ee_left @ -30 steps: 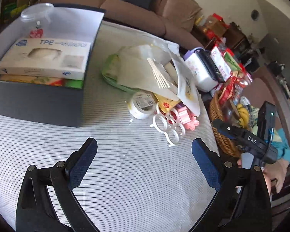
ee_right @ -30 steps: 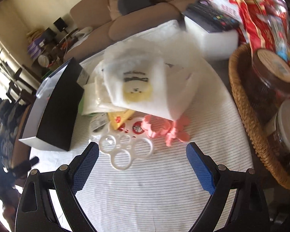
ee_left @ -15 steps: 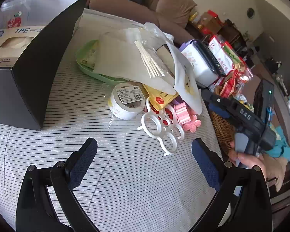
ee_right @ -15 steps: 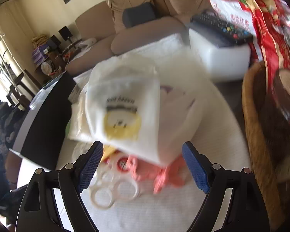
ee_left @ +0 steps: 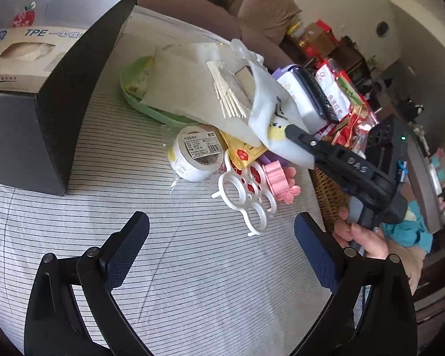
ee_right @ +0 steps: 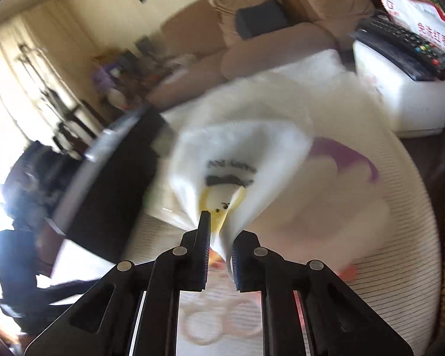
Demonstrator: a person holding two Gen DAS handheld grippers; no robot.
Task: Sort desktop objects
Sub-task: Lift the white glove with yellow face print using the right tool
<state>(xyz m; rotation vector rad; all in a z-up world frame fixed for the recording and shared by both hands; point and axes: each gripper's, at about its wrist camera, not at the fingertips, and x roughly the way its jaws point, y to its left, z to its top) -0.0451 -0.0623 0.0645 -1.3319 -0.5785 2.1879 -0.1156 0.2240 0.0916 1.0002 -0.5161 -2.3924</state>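
At centre frame my right gripper [ee_right: 219, 237] has just closed, pinching the white bag [ee_right: 246, 154] atop the pile; my left gripper [ee_left: 219, 246] stays spread. Lifting could drag the toothpicks [ee_left: 227, 95] off.

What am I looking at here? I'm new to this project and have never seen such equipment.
A person holds a handheld two-finger gripper in each hand, each with a fisheye camera looking along its fingers. The left camera shows the left gripper open above a striped tablecloth, with a roll of tape, a white ring holder, a pink clip, a green tray and a black box holding a tissue pack. The right camera shows the right gripper, whose jaws have just closed on a white bag with a yellow print.
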